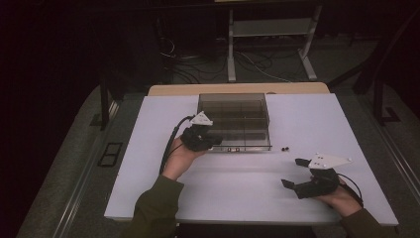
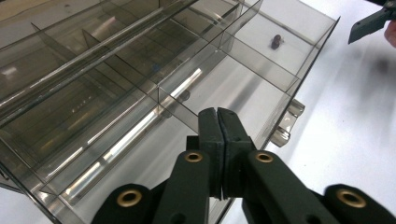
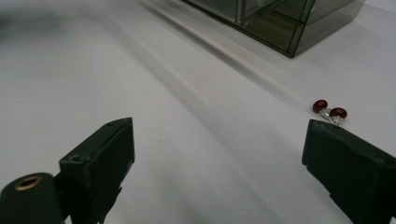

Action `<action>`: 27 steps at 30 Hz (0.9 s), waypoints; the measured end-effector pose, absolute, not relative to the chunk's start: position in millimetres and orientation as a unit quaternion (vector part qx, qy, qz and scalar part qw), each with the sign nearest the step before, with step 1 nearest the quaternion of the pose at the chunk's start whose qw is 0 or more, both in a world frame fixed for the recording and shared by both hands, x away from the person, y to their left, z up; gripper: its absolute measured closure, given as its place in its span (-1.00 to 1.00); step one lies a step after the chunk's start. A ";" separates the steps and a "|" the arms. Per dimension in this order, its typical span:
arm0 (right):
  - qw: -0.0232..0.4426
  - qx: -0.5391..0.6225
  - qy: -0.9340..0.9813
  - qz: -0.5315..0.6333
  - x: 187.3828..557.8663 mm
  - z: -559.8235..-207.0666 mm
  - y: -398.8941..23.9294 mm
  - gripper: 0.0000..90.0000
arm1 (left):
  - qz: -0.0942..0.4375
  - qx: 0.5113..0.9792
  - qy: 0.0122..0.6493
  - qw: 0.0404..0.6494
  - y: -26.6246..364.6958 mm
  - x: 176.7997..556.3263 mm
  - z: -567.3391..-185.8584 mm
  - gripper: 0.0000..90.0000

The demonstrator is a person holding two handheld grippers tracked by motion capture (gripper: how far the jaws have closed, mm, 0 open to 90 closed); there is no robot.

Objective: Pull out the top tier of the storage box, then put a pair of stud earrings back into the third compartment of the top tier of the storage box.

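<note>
A smoky clear compartment box [image 1: 234,121] stands at the table's middle, its dividers plain in the left gripper view [image 2: 154,79]. My left gripper [image 1: 217,141] rests at the box's front left edge, jaws pressed together with nothing between them [image 2: 217,116]. Two small dark red studs [image 1: 285,148] lie on the table just right of the box's front corner. They sit close to one jaw of the right gripper in its own view [image 3: 329,111]. My right gripper [image 1: 292,172] hovers near the front right, jaws spread wide and empty [image 3: 219,135].
The white tabletop [image 1: 247,193] ends at a front edge near both forearms. A clear latch tab [image 2: 285,128] sticks out from the box's front wall. Beyond the table are a frame's white legs [image 1: 270,44] and floor cables.
</note>
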State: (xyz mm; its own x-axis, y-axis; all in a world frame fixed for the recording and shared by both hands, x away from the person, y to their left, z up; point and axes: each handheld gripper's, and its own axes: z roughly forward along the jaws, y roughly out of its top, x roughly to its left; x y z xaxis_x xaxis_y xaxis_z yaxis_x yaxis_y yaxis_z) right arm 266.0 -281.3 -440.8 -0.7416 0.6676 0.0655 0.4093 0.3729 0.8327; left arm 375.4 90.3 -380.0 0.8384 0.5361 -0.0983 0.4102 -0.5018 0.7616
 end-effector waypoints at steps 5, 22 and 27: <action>0.143 0.330 0.816 0.452 265.8 -440.7 -281.4 -0.81 | 0.073 0.860 0.273 0.425 92.0 373.3 -376.4 0.93; 0.141 0.333 0.814 0.453 265.1 -440.2 -282.1 -0.81 | 0.062 0.848 0.274 0.450 108.5 360.1 -361.6 0.45; 0.144 0.332 0.814 0.454 265.8 -440.3 -282.6 -0.81 | 0.060 0.844 0.275 0.456 116.5 354.2 -360.4 0.23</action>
State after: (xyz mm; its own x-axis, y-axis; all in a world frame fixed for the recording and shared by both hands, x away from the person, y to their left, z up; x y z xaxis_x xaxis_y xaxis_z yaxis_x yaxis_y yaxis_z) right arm 265.8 -282.6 -440.3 -0.7381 0.6714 0.0669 0.4099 0.3674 0.8349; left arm 354.2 116.5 -360.4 0.8419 0.5188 -0.1487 0.4088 -0.4331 0.8033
